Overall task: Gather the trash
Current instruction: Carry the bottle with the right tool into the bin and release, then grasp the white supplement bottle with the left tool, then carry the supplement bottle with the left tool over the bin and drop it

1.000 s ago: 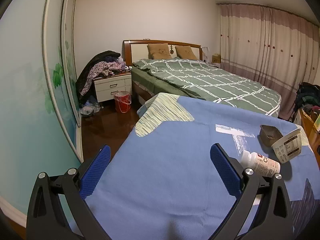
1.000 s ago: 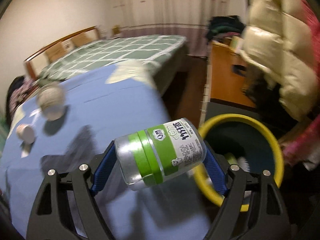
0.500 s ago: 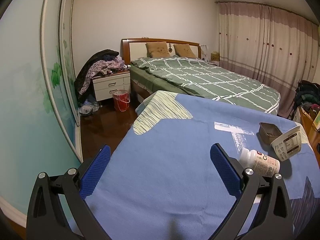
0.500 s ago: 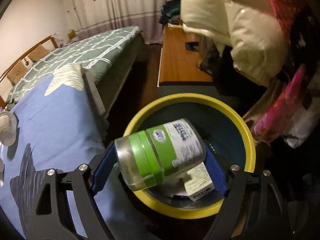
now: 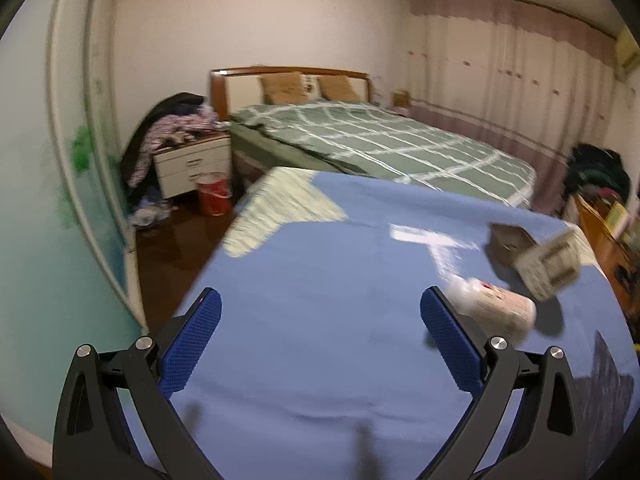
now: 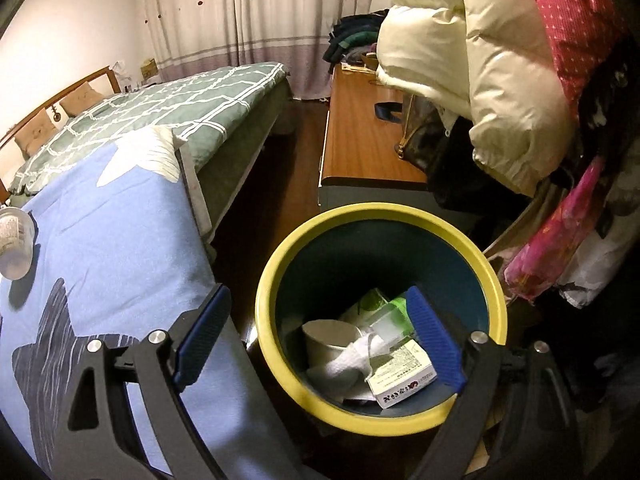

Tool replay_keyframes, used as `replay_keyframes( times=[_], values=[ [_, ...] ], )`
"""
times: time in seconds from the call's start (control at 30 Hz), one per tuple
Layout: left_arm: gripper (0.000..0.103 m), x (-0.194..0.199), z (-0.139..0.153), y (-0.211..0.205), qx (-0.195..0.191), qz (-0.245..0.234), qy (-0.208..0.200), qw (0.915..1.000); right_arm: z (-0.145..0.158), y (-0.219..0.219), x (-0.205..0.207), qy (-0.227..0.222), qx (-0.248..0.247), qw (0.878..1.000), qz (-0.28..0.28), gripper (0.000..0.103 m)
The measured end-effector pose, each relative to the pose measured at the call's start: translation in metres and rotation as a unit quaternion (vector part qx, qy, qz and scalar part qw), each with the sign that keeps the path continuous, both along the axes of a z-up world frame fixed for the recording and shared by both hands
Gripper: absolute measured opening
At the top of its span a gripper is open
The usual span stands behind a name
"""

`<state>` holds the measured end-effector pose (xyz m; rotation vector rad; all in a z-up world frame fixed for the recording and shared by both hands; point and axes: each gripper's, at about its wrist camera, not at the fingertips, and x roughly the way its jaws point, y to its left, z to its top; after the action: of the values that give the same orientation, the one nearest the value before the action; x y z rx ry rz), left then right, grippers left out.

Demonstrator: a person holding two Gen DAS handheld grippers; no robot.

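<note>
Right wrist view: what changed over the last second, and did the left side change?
The right gripper swung from the blue blanket to over the yellow-rimmed bin. Its jaws are opening with nothing between them; the green-labelled can it held now lies in the bin. The left gripper is open as before, and the white bottle remains on the blanket.

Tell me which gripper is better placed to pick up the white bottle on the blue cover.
Left gripper: empty, with the white bottle beside its jaws. The right gripper, jaws opening, is over the bin.

Yellow-rimmed bin [image 6: 276, 264]; blue sheet [image 5: 320, 320], perhaps star-patterned.
</note>
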<state>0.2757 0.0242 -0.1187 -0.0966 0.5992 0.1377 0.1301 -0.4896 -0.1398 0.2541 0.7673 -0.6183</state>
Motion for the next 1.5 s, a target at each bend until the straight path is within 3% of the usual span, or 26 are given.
replay_keyframes(
  times=[0.17,0.33,0.43,0.67,0.87,1.03,1.17,1.5],
  values=[
    [0.098,0.006,-0.003,-0.032,-0.010,-0.095,0.022,0.9952,-0.001,-0.001,0.002,0.002,0.004,1.000,0.001,0.085],
    [0.098,0.018,-0.006,-0.072,-0.014,-0.187,0.063,0.9803,0.000,0.001,0.004,-0.001,0.003,1.000,0.006,0.085],
    [0.098,0.029,-0.010,-0.089,-0.010,-0.211,0.082,0.9739,-0.001,0.002,0.004,-0.002,0.005,1.000,0.010,0.085],
    [0.098,0.058,-0.022,-0.098,-0.020,-0.216,0.119,0.9690,-0.001,0.004,0.004,-0.005,0.008,1.000,0.012,0.085],
    [0.098,0.073,-0.030,-0.103,-0.002,-0.233,0.129,0.9639,-0.001,0.005,0.004,-0.004,0.007,1.000,0.012,0.085],
    [0.097,0.081,-0.034,-0.107,0.010,-0.240,0.128,0.9623,-0.001,0.006,0.005,-0.003,0.005,1.000,0.014,0.085],
    [0.085,0.086,-0.034,-0.108,0.016,-0.239,0.129,0.9622,-0.002,0.008,0.006,-0.001,0.003,1.000,0.016,0.085],
    [0.085,0.078,-0.022,-0.121,0.007,-0.258,0.126,0.9579,0.004,0.012,0.000,-0.021,-0.001,0.999,0.033,0.085]
  ],
)
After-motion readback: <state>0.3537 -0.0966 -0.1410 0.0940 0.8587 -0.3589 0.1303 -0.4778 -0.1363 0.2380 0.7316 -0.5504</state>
